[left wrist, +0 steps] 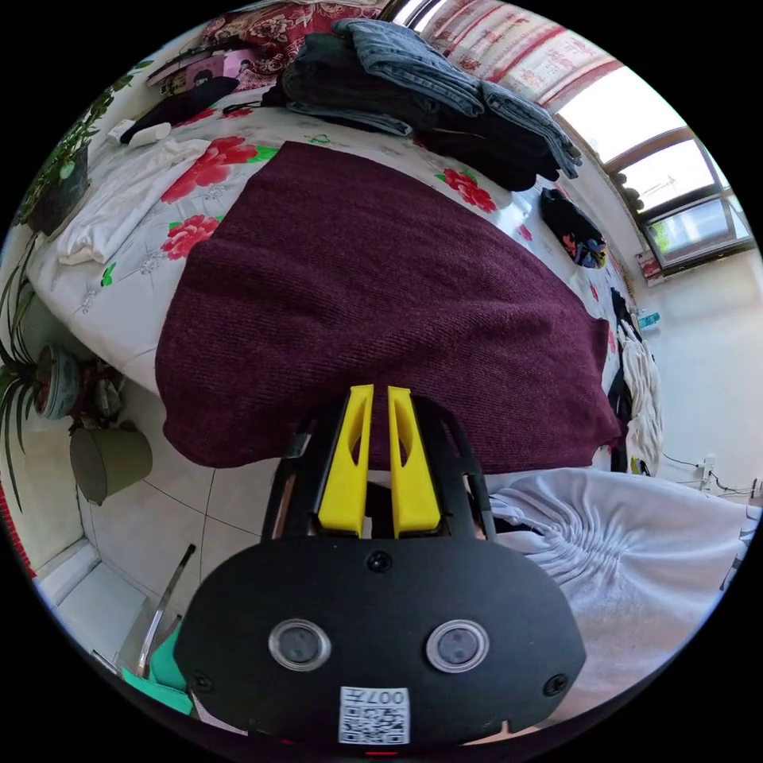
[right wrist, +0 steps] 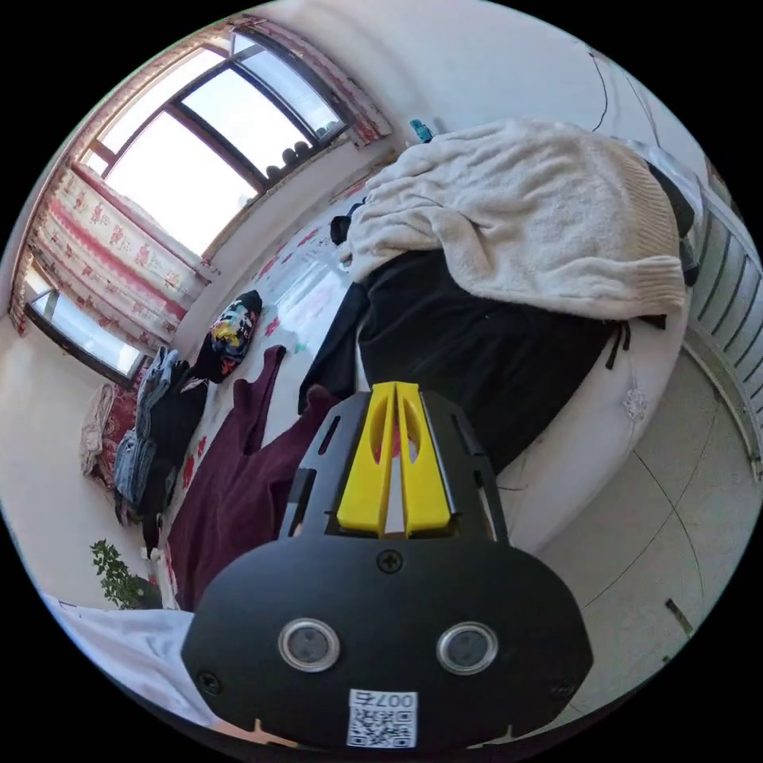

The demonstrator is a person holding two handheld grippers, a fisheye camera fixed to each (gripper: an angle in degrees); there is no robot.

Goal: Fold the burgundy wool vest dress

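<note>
On bed (left wrist: pixel 135 294): burgundy dress (left wrist: pixel 373 302) spread flat; left gripper (left wrist: pixel 380 391), right gripper (right wrist: pixel 395 388) closed, empty.

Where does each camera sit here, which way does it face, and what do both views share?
Left gripper view: rides the left gripper, looking down across the burgundy dress on the bed; a white sleeve shows.
Right gripper view: rides the right gripper, facing the cream sweater over black clothing.
Shared: the dress, the window.
</note>
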